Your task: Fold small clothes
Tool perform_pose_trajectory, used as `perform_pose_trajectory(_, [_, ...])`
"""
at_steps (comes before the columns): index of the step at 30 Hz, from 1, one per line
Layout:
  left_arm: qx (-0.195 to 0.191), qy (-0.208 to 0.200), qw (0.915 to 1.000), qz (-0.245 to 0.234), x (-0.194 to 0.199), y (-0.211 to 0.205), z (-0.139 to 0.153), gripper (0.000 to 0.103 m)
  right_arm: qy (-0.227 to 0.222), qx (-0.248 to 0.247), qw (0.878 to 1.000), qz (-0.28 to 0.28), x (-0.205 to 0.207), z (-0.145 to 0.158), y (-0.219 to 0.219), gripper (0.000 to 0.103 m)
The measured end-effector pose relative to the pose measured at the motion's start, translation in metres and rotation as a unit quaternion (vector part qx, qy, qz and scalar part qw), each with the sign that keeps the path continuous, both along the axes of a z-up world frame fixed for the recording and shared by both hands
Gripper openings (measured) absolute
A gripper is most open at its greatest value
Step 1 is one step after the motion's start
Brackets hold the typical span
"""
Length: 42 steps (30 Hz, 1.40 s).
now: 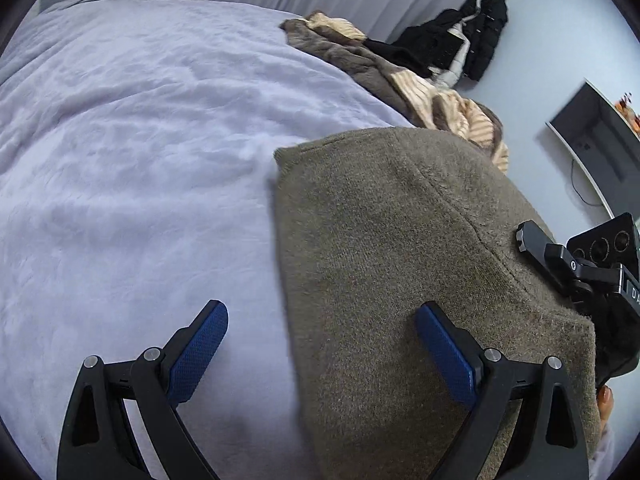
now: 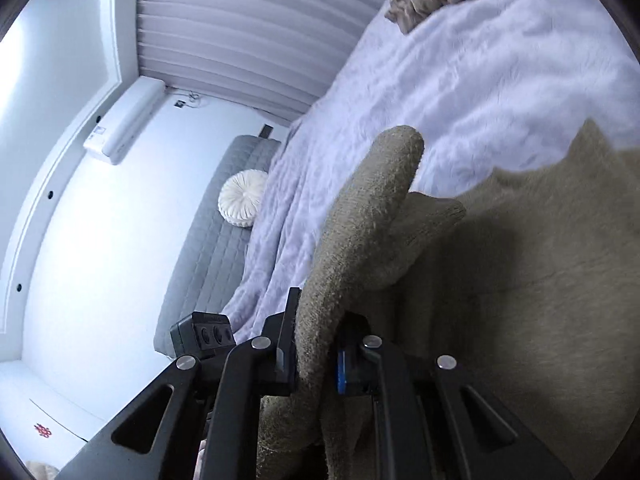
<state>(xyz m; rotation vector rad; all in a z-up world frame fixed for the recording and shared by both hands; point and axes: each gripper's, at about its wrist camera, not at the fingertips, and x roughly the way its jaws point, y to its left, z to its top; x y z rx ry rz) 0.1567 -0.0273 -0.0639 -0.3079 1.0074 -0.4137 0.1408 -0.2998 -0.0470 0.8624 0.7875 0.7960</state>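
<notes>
Knit olive sweater (image 1: 400, 260) on bed (image 1: 140, 160) | right hand-held gripper (image 2: 316, 344) clamps it | left hand-held gripper (image 1: 320, 344) apart

Two grippers show, the left gripper (image 1: 322, 318) and the right gripper (image 2: 316, 344). One brown sweater (image 1: 420, 248) lies on one lilac blanket (image 1: 140, 140). There is one round white cushion (image 2: 243, 197) and one black jacket (image 1: 476, 36).

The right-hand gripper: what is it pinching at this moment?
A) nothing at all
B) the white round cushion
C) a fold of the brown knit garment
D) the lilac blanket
C: the right gripper is shut on a bunched fold of the brown knit garment, which rises between its fingers.
</notes>
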Motion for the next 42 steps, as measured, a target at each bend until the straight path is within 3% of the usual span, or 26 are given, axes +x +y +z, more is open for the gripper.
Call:
perform_pose_trajectory(2, [0.007, 0.006, 0.9994, -0.034, 0.002, -0.034, -0.003, 0.096, -0.013, -0.003, 0.999, -0.030, -0.016, 0.000, -0.035, 0.014])
perform_pose_trajectory(4, [0.030, 0.019, 0.9975, -0.062, 0.003, -0.064, -0.017, 0.096, 0.006, -0.011, 0.998, -0.060, -0.029, -0.015, -0.069, 0.014])
perform_pose_trajectory(6, [0.065, 0.039, 0.9944, -0.074, 0.002, -0.088, -0.041, 0.097, 0.051, -0.044, 0.994, -0.092, -0.038, -0.043, -0.098, 0.014])
perform_pose_trajectory(8, [0.063, 0.062, 0.9934, -0.073, -0.003, -0.097, -0.062, 0.099, 0.121, -0.082, 0.983, -0.113, -0.042, -0.086, -0.118, 0.016])
perform_pose_trajectory(9, [0.051, 0.070, 0.9943, -0.063, -0.005, -0.096, -0.067, 0.102, 0.141, -0.074, 0.981, -0.114, -0.042, -0.103, -0.124, 0.015])
perform_pose_trajectory(11, [0.041, 0.067, 0.9955, -0.053, -0.008, -0.093, -0.066, 0.102, 0.139, -0.008, 0.982, -0.126, -0.049, -0.121, -0.135, 0.015])
perform_pose_trajectory(14, [0.060, 0.065, 0.9944, -0.058, -0.007, -0.090, -0.060, 0.102, 0.128, -0.039, 0.983, -0.129, -0.048, -0.114, -0.130, 0.015])
perform_pose_trajectory(17, [0.086, 0.033, 0.9945, -0.049, -0.014, -0.082, -0.043, 0.102, 0.125, -0.073, 0.980, -0.134, -0.045, -0.103, -0.119, 0.015])
perform_pose_trajectory(22, [0.129, -0.021, 0.9910, -0.029, -0.020, -0.058, -0.022, 0.102, 0.051, -0.131, 0.977, -0.162, -0.061, -0.062, -0.113, 0.014])
perform_pose_trajectory(24, [0.149, -0.023, 0.9881, -0.031, -0.020, -0.054, -0.026, 0.102, 0.061, -0.179, 0.968, -0.167, -0.058, -0.056, -0.113, 0.014])
perform_pose_trajectory(26, [0.143, -0.001, 0.9891, -0.034, -0.018, -0.052, -0.035, 0.102, 0.103, -0.218, 0.958, -0.154, -0.044, -0.073, -0.109, 0.018])
perform_pose_trajectory(27, [0.137, 0.004, 0.9902, -0.027, -0.019, -0.050, -0.036, 0.102, 0.119, -0.212, 0.957, -0.156, -0.044, -0.082, -0.113, 0.023])
perform_pose_trajectory(29, [0.129, 0.006, 0.9914, -0.019, -0.024, -0.047, -0.032, 0.102, 0.127, -0.170, 0.960, -0.181, -0.059, -0.085, -0.127, 0.023])
perform_pose_trajectory(31, [0.133, 0.002, 0.9907, -0.025, -0.031, -0.047, -0.027, 0.102, 0.129, -0.174, 0.956, -0.198, -0.071, -0.078, -0.135, 0.025])
perform_pose_trajectory(33, [0.141, -0.005, 0.9894, -0.037, -0.039, -0.048, -0.023, 0.102, 0.116, -0.182, 0.956, -0.198, -0.087, -0.066, -0.137, 0.028])
perform_pose_trajectory(37, [0.152, -0.008, 0.9868, -0.056, -0.057, -0.050, -0.024, 0.102, 0.075, -0.156, 0.971, -0.167, -0.119, -0.036, -0.122, 0.025])
perform_pose_trajectory(40, [0.149, 0.006, 0.9871, -0.058, -0.071, -0.047, -0.034, 0.102, 0.047, -0.184, 0.971, -0.143, -0.138, -0.021, -0.093, 0.025])
perform_pose_trajectory(42, [0.146, 0.021, 0.9872, -0.060, -0.078, -0.044, -0.044, 0.102, 0.038, -0.238, 0.961, -0.135, -0.145, -0.017, -0.074, 0.026])
